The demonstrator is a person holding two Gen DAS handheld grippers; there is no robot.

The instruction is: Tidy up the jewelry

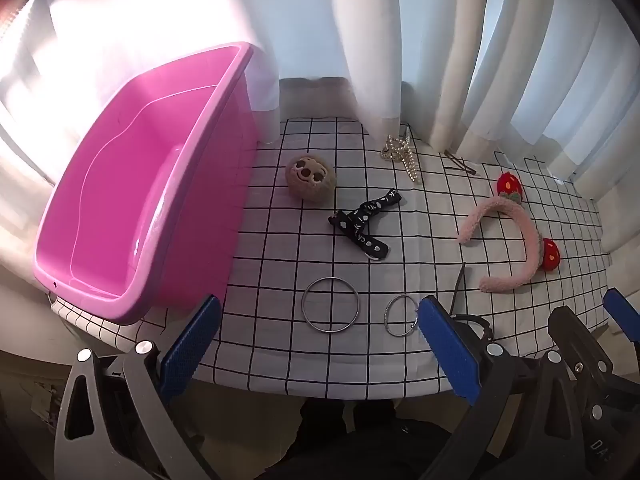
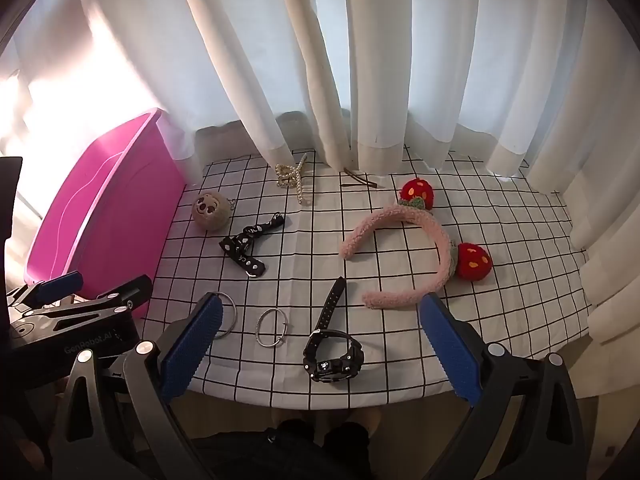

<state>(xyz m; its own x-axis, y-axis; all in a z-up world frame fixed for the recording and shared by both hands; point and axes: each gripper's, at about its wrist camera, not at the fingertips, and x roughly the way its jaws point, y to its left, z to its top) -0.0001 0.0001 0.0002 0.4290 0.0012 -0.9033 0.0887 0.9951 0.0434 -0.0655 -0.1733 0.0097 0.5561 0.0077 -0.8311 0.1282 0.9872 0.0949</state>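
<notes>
the right gripper [image 2: 320, 344] hangs over the near edge of the checked cloth [image 2: 500, 300], blue pads [image 2: 448, 344] spread wide with nothing between them. a black watch [image 2: 334, 354] lies just ahead of the gap, strap running toward 12 o'clock. at 10 o'clock from it lies a small bangle [image 2: 272, 327]; a larger ring [image 2: 226, 314] sits partly behind the left pad. a pink headband [image 2: 400, 252] with two red strawberries lies at 1 o'clock. a black ribbon [image 2: 250, 246], a round plush face [image 2: 211, 209], a pearl claw clip [image 2: 294, 178] and hairpins [image 2: 360, 181] lie farther back near the curtain [image 2: 360, 60]. the pink bin [image 2: 100, 208] stands at 10 o'clock, the left gripper [image 2: 92, 288] beside its near corner.
</notes>
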